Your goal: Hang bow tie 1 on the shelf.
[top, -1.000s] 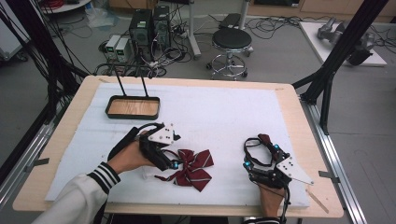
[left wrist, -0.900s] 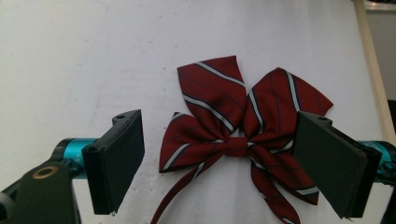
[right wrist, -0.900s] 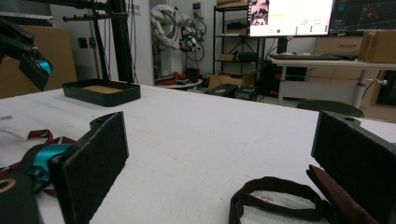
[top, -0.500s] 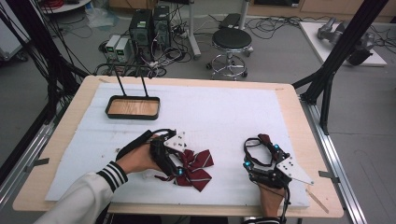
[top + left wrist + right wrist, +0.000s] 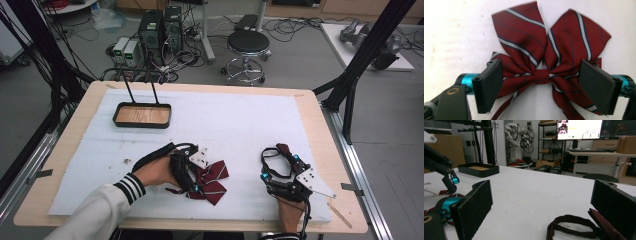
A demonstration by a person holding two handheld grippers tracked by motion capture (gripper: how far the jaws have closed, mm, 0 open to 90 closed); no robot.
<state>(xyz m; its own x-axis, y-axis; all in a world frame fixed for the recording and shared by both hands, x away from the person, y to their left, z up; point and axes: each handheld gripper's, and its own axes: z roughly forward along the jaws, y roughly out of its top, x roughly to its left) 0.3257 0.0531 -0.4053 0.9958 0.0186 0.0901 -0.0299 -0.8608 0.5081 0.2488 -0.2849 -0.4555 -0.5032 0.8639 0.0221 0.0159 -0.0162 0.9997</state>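
the bow tie lies at lower centre of the high view, soft, light, floppy. left gripper fingers, spread, have just been closing around its knot, the best hold.

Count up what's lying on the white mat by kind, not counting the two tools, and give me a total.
Striped maroon bow tie: 1
Dark neck strap loop: 1
Black tray with a wooden bottom: 1
Total: 3
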